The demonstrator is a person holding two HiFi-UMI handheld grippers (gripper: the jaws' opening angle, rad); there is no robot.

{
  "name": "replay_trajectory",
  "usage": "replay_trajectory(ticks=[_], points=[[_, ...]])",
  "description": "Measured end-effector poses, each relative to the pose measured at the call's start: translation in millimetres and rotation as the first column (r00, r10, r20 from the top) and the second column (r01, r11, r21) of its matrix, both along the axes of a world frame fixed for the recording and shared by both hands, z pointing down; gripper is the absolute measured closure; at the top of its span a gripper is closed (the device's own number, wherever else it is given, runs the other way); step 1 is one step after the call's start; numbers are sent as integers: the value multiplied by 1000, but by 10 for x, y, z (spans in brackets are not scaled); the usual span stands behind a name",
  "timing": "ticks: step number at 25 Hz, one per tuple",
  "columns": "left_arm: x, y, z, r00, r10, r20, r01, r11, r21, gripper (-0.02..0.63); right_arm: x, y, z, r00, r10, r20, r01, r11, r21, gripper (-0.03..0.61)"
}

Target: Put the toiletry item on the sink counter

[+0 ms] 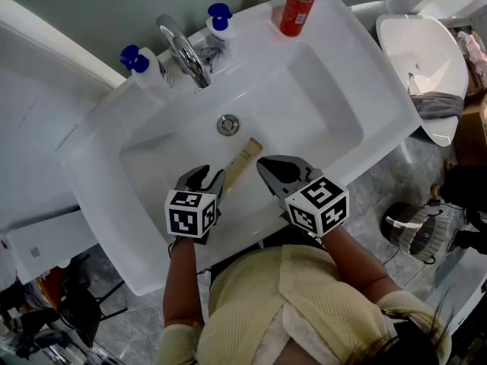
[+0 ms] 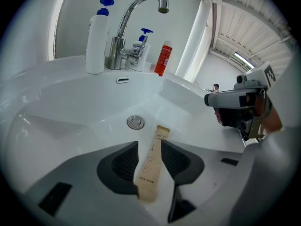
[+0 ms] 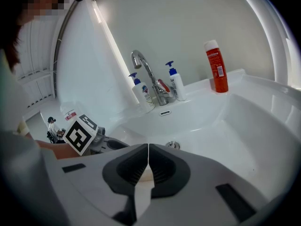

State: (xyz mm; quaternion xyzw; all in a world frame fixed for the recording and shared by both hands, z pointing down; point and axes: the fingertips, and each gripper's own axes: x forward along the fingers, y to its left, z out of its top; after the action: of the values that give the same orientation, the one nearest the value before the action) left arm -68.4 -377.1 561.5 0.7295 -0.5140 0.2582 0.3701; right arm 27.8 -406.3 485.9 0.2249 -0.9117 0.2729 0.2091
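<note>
Down in the bowl of the sink (image 1: pixel 346 90), just short of the drain (image 1: pixel 227 124), the tan sachet (image 1: pixel 242 162) lies flat, not yet up on the rim surface where the red bottle (image 1: pixel 300 4) stands; I judge the placing unfinished. My left hand-held gripper (image 1: pixel 211 175) straddles the sachet, jaws wide apart, pads not clamping it. My right hand-held gripper (image 3: pixel 148 149) hovers just beside, jaws together on nothing.

Right gripper (image 3: pixel 148 167) jaws closed together above white ceramic sink (image 3: pixel 254 126). Chrome curved faucet (image 3: pixel 146 74) at back edge between blue-topped white pump bottles (image 3: pixel 140 93) (image 3: pixel 177 86); red white-capped spray can (image 3: pixel 216 72) on back right corner.
</note>
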Motion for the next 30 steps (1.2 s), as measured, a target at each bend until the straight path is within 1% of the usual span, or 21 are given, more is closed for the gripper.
replay_trajectory(ticks=[6, 12, 17, 23, 30], points=[[-23, 15, -69, 999, -15, -30, 15, 1000, 3, 449, -45, 21, -19, 1000, -2, 2, 2, 1000, 8, 551], [-113, 46, -168, 999, -42, -7, 42, 999, 29, 509, -43, 59, -37, 1000, 11, -7, -11, 1000, 13, 551], [-177, 121, -237, 998, -59, 9, 59, 998, 33, 538, -14, 110, -61, 1000, 22, -15, -21, 1000, 21, 551], [-214, 267, -299, 998, -47, 50, 45, 998, 41, 538, -17, 175, -102, 999, 37, -17, -36, 999, 34, 551], [-309, 345, -456, 995, -96, 30, 93, 992, 85, 545, -18, 282, -133, 998, 59, -25, -58, 997, 45, 551]])
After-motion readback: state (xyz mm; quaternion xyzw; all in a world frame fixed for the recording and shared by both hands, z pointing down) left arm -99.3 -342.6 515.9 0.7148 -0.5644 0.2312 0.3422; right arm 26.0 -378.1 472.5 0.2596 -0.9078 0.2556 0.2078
